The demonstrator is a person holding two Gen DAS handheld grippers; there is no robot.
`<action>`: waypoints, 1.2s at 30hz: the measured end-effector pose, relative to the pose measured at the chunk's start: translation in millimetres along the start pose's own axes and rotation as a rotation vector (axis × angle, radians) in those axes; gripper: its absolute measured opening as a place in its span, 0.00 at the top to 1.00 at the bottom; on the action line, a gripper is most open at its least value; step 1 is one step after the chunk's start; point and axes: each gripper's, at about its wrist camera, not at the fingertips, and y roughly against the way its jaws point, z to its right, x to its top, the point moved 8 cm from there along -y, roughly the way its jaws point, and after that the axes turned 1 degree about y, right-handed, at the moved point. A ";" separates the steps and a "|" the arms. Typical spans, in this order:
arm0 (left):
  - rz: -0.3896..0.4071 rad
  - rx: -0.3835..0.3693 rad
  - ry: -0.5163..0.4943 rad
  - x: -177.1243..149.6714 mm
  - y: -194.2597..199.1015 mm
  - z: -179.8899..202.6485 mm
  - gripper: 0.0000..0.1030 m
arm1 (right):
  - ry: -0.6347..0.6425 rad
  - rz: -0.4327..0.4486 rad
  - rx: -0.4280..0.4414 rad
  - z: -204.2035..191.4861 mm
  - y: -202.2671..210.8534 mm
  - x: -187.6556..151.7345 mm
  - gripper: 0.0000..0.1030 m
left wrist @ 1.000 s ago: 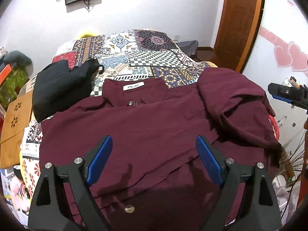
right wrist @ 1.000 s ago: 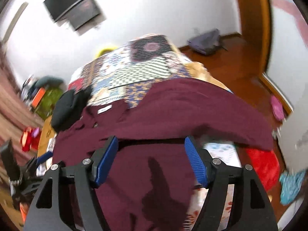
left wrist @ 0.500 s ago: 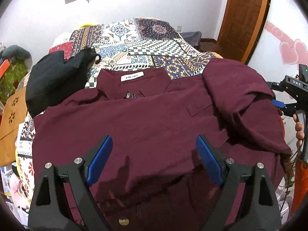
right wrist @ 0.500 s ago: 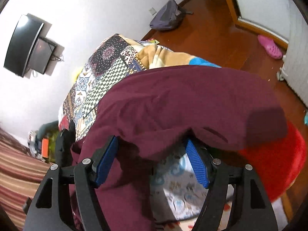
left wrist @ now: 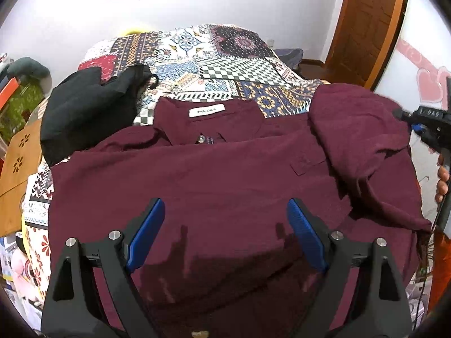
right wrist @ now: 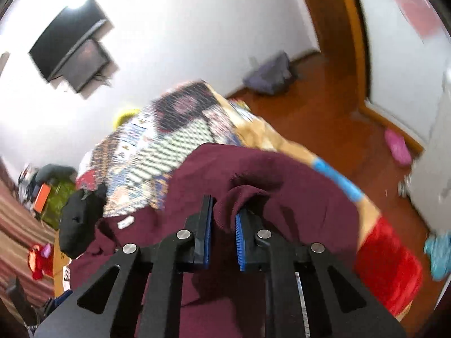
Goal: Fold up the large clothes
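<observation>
A large maroon shirt (left wrist: 225, 169) lies face up on the bed, its collar and white label (left wrist: 207, 111) at the far side. Its right sleeve (left wrist: 360, 129) is bunched over the right shoulder. My left gripper (left wrist: 225, 205) hovers open over the shirt's front with nothing between its blue pads. In the right wrist view my right gripper (right wrist: 224, 211) is closing, and a fold of the shirt (right wrist: 282, 183) is pinched between its pads. That right gripper (left wrist: 428, 129) also shows at the right edge of the left wrist view, with a hand beneath it.
A patchwork quilt (left wrist: 211, 56) covers the bed. A black garment (left wrist: 87, 107) lies at the shirt's left shoulder. A wooden piece (left wrist: 19, 157) stands left of the bed. A red tub (right wrist: 389, 264) sits by the right bedside. Beyond are the wooden floor, a grey bag (right wrist: 267, 73) and a door (left wrist: 366, 28).
My right gripper, open around the sleeve's edge before, has swung and drawn its jaws together on a fold of the shirt. My left gripper has drifted slightly closer to the shirt, still open.
</observation>
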 end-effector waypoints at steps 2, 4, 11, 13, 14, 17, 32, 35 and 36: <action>0.017 0.004 0.009 1.0 5.9 -7.1 0.14 | 0.066 0.039 0.034 -29.2 11.3 13.0 0.89; 0.034 0.012 0.020 2.7 11.9 -15.2 0.14 | 0.129 0.065 0.069 -61.0 18.2 21.7 0.89; 0.112 0.044 0.084 2.4 45.0 -55.6 0.14 | 0.356 0.049 0.232 -184.1 26.3 3.4 0.89; 0.136 0.063 0.109 -0.4 57.6 -72.6 0.14 | 0.404 0.012 0.271 -210.6 17.9 -13.4 0.89; 0.147 0.071 0.121 -1.9 63.0 -80.5 0.14 | 0.429 -0.013 0.290 -223.5 11.6 -23.9 0.89; 0.174 0.099 0.173 -11.5 81.0 -111.0 0.14 | 0.507 -0.107 0.341 -260.0 -11.1 -67.2 0.89; 0.105 0.159 0.349 -71.4 88.0 -190.1 0.14 | 0.752 -0.621 0.297 -263.8 -78.4 -228.0 0.63; 0.103 0.154 0.336 -67.2 84.9 -184.7 0.14 | 0.783 -0.621 0.309 -262.4 -61.4 -218.5 0.60; 0.105 0.153 0.326 -63.4 84.0 -180.6 0.14 | 0.788 -0.604 0.317 -263.1 -56.1 -214.6 0.59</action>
